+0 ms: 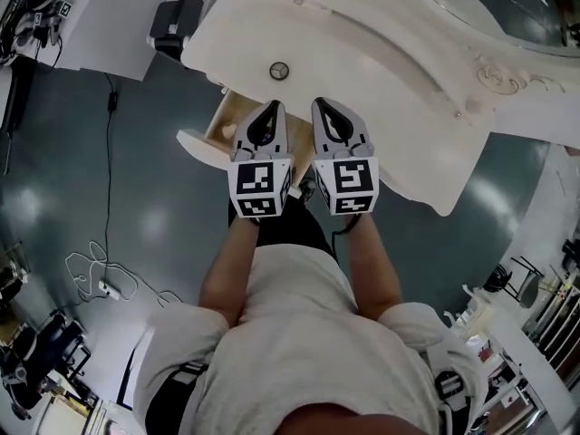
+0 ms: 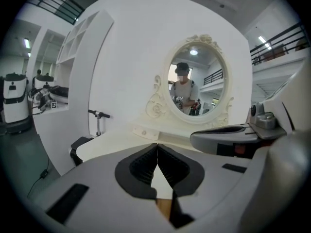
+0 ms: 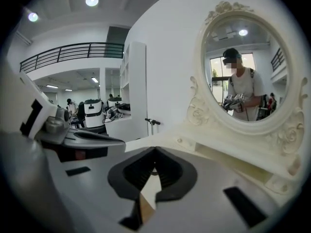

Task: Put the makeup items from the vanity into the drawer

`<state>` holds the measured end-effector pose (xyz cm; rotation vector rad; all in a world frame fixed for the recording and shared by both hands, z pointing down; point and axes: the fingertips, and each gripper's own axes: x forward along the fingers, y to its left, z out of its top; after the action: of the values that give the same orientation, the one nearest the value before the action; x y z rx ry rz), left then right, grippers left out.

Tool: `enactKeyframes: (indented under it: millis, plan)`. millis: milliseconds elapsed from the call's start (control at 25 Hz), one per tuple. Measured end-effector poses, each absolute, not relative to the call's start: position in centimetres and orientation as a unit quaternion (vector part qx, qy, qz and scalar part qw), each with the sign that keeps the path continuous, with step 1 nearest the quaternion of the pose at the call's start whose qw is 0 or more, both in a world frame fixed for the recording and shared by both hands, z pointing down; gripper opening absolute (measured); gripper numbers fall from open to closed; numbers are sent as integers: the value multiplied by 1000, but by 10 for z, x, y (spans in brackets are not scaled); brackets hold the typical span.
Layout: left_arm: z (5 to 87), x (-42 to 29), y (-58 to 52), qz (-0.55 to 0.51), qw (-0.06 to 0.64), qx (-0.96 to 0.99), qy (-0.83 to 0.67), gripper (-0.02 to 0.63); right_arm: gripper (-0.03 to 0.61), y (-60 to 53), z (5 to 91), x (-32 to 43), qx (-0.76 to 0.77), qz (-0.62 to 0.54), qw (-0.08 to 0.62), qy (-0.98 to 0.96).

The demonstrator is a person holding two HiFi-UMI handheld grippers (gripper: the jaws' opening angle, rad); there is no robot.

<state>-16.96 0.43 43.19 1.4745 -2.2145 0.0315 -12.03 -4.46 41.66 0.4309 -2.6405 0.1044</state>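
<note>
Two grippers, head view: I hold the left gripper (image 1: 269, 109) and right gripper (image 1: 324, 107) side by side over the vanity (image 1: 381, 53) edge.
Round item (image 1: 278, 71): on the vanity top, just ahead of my left fingertips, apart from them.
Drawer (image 1: 222, 116): open, below-left of the left fingers.
Left gripper view: jaws pressed together, nothing between; mirror (image 2: 209, 57) ahead.
Right gripper view: jaws closed, empty; mirror ahead-right.
</note>
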Motion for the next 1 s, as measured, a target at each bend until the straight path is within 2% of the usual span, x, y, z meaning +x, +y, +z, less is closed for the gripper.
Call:
enactKeyframes:
  millis: [280,480,920,1000]
  plan:
    - [466,-207,3,76,238,554,-794,6,14,-46,432,-153,140,38,253,-957]
    - [498,-217,-6,177,238,619,-728,6,14,-49,448,-146,191,73,272,-940]
    - [549,-210,-46,277,247,677,-636,9,14,-54,479,-120,268,137,287,-910]
    - [558,-210,-51,295,250,680,-623,39,14,-54,480,-117,279,142,287,-905]
